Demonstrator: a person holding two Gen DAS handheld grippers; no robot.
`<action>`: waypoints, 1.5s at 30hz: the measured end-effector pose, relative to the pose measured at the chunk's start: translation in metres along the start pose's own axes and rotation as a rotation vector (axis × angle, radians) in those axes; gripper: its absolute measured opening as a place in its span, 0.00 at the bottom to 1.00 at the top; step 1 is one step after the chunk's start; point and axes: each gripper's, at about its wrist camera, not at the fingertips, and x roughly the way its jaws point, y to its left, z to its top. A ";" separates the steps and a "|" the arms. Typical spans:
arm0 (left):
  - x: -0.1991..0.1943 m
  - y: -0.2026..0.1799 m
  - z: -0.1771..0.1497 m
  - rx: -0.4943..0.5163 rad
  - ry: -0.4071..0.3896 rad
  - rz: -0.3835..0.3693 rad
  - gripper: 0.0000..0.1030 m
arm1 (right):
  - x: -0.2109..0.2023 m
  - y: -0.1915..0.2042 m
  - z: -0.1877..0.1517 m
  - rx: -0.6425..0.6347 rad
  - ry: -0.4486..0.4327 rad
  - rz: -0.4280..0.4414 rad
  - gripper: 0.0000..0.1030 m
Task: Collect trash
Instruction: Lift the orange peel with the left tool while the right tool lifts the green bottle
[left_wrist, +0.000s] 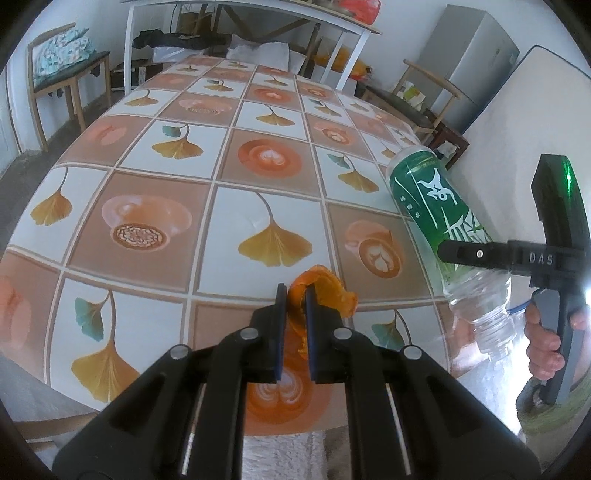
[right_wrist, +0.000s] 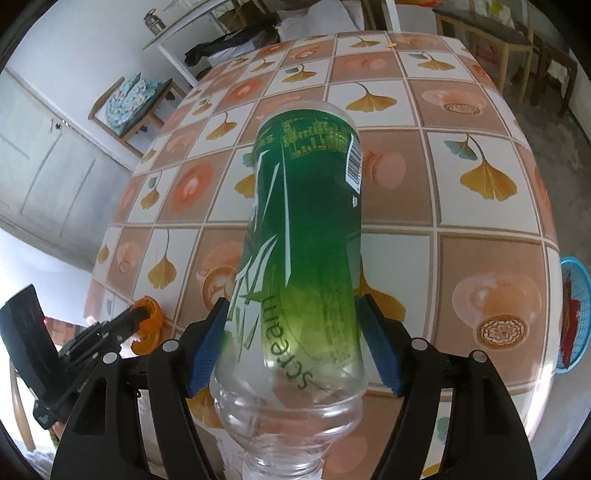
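Bottle (right_wrist: 303, 236), empty, light and slippery, sits clamped at its lower body in the right claw (right_wrist: 291, 343); left claw (left_wrist: 295, 295) pinches soft orange peel (left_wrist: 325, 291).

You can read "scream" in green letters on the bottle's (right_wrist: 303, 236) green label, low down by its clear neck. The small yellow print and the bar code numbers higher on that label are too tiny to read. On the black handle of your right tongs (left_wrist: 448, 253) stand the letters "DAS".
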 end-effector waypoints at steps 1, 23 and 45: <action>0.000 0.000 0.000 0.004 -0.002 0.004 0.08 | 0.000 -0.001 0.000 0.008 -0.001 0.007 0.67; -0.003 -0.001 0.003 0.009 -0.013 0.012 0.08 | -0.001 -0.006 -0.001 0.059 -0.028 0.025 0.61; -0.014 0.001 0.003 -0.016 -0.059 0.012 0.08 | -0.015 -0.011 -0.003 0.092 -0.064 0.052 0.60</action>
